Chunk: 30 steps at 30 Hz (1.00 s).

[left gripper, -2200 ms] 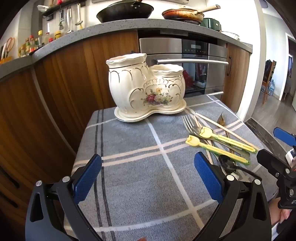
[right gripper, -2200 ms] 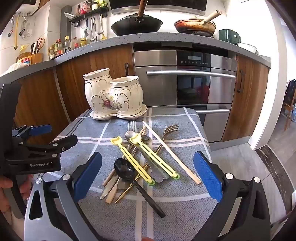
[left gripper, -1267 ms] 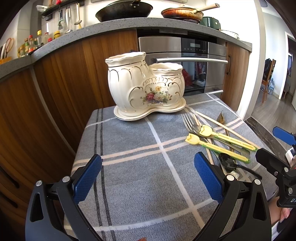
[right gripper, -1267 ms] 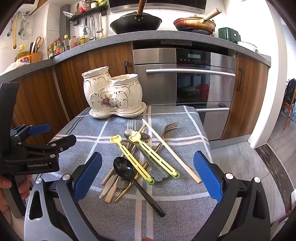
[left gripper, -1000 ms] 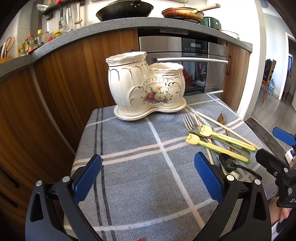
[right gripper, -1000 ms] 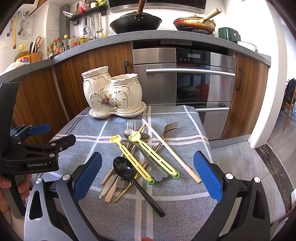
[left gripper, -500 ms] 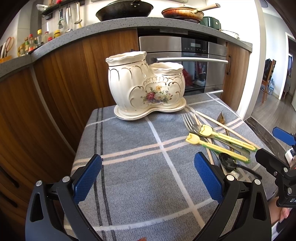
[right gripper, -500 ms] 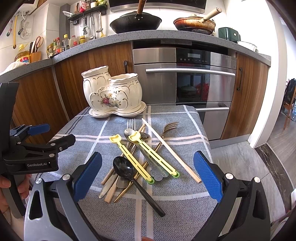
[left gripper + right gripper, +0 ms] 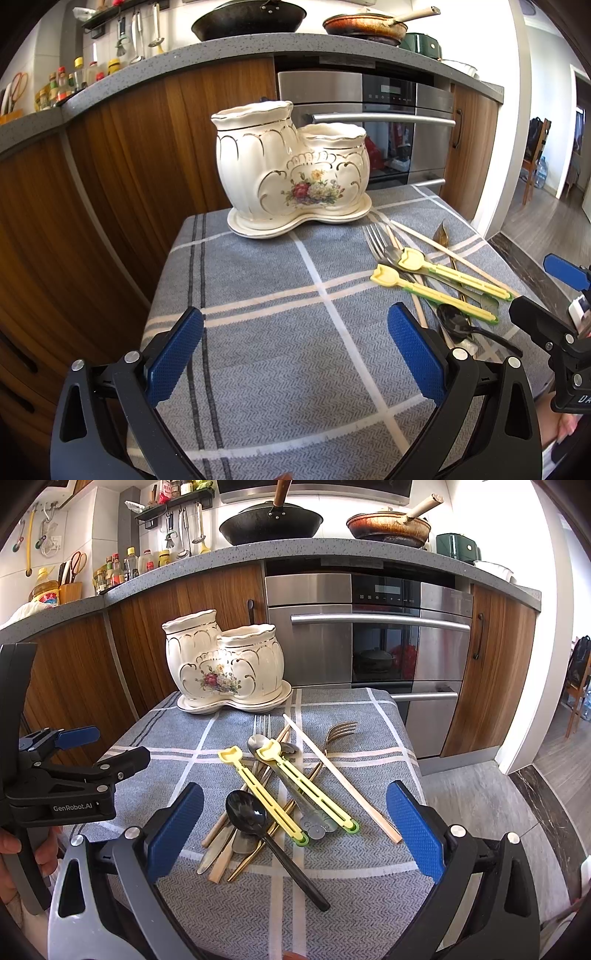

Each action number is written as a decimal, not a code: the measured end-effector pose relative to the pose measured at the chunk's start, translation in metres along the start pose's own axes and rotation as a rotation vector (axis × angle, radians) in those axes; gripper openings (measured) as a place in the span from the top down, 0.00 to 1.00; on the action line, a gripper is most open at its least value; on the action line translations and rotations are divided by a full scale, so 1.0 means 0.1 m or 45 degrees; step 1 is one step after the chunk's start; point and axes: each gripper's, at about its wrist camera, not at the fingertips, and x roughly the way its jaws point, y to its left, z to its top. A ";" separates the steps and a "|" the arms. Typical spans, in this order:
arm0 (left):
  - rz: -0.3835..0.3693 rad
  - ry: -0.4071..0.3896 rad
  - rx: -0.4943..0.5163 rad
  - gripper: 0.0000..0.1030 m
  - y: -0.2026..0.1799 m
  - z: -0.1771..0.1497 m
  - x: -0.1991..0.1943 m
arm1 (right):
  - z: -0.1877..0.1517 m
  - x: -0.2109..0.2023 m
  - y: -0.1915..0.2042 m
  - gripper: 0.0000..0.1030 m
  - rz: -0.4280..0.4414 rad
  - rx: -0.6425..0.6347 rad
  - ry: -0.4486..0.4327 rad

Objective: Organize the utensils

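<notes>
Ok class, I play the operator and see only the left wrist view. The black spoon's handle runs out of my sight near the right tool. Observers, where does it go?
Observer: In the right wrist view the black spoon has its handle running toward the camera, and the handle's end lies free on the cloth.
Operator: What lies under its bowl?
Observer: A silver knife and a gold handle, both with their ends poking out toward the camera.
Operator: Is the right tool holding anything?
Observer: No. The right tool is open and empty.
</notes>
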 end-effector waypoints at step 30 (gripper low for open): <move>-0.012 0.043 -0.011 0.04 0.07 0.01 0.07 | 0.04 0.10 0.02 0.05 -0.002 -0.008 0.042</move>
